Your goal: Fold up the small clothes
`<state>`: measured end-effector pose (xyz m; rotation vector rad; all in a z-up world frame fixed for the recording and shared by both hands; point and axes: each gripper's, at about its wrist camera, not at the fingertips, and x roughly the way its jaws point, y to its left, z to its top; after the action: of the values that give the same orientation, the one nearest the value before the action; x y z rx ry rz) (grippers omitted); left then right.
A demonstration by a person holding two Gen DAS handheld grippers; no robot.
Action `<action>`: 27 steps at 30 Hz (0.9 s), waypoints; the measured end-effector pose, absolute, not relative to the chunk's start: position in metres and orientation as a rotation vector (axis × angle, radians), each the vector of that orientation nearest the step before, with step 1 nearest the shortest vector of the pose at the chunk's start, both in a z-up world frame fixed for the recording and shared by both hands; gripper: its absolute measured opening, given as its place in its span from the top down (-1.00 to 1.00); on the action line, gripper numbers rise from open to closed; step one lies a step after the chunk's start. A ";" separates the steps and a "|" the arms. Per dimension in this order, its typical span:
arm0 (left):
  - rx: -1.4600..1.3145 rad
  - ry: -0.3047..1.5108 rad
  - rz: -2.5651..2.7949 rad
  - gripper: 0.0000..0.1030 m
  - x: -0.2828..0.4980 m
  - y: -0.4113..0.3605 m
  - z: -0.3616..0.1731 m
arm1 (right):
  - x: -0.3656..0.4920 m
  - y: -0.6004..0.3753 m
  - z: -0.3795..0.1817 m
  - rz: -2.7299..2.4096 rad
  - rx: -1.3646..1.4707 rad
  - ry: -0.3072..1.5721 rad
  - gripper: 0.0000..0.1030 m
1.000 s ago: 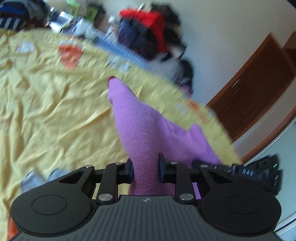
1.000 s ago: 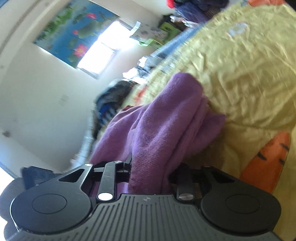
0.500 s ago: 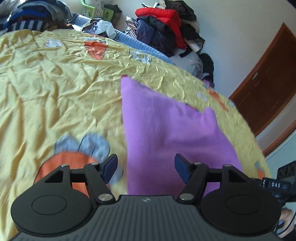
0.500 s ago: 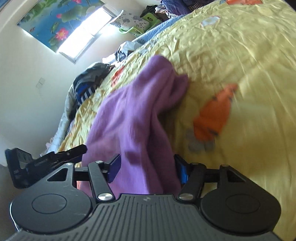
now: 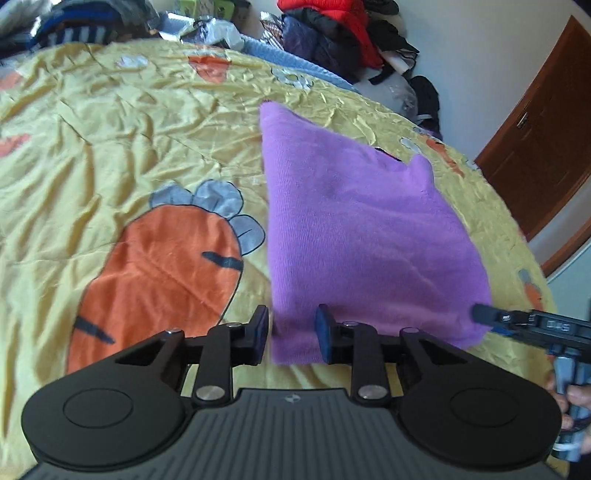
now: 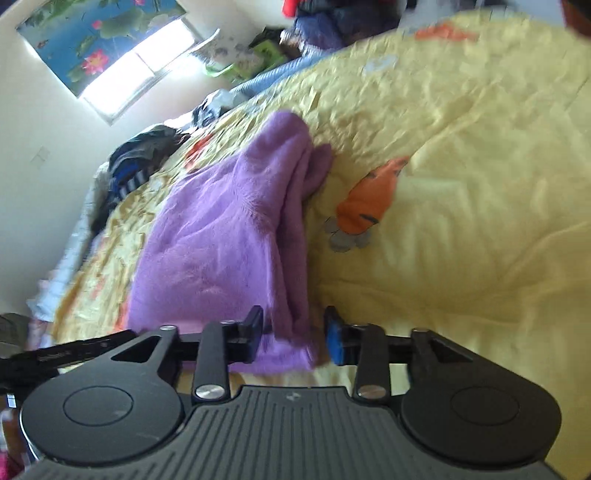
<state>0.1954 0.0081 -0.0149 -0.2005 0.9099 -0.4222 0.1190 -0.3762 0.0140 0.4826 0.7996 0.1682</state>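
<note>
A purple knit garment (image 5: 362, 236) lies folded on the yellow bedspread (image 5: 110, 140). My left gripper (image 5: 291, 334) sits at its near left corner. The jaws are closing, with that corner filling the gap between the pads. In the right wrist view the garment (image 6: 221, 236) lies bunched, one thick folded edge running toward the camera. My right gripper (image 6: 293, 338) straddles that near edge with its jaws closing; a sliver of bedspread still shows beside the right pad. The right gripper (image 5: 517, 321) also pokes in at the garment's near right corner, held by a hand (image 5: 572, 402).
An orange carrot print (image 5: 159, 280) lies left of the garment. Piled clothes (image 5: 332, 33) and bags line the bed's far side. A brown door (image 5: 539, 140) stands at the right. A window and a flower poster (image 6: 99, 40) are on the wall. The bed's edge is near.
The garment hung bunched from both shut grippers; it now lies flat on the bed. Both jaws opened wide, drew back to its near edge, and have narrowed around it again.
</note>
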 end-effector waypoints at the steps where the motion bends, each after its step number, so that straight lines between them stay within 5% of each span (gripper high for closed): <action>1: -0.185 0.904 -0.412 0.44 0.190 0.006 -0.013 | 0.110 -0.369 0.020 0.159 0.438 0.772 -0.03; 3: -0.172 0.904 -0.395 0.02 0.182 0.002 -0.011 | 0.095 -0.354 0.026 0.168 0.367 0.742 -0.33; 5: -0.155 0.888 -0.369 -0.32 0.173 -0.003 -0.012 | 0.088 -0.342 0.024 0.166 0.314 0.756 -0.40; 27: 0.021 0.793 -0.211 -0.55 0.106 -0.015 -0.026 | 0.020 -0.272 0.024 0.031 0.143 0.721 -0.61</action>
<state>0.1062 -0.0151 -0.0264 0.0214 0.7929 -0.2112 0.0203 -0.2722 0.0235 0.1426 0.7205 0.0306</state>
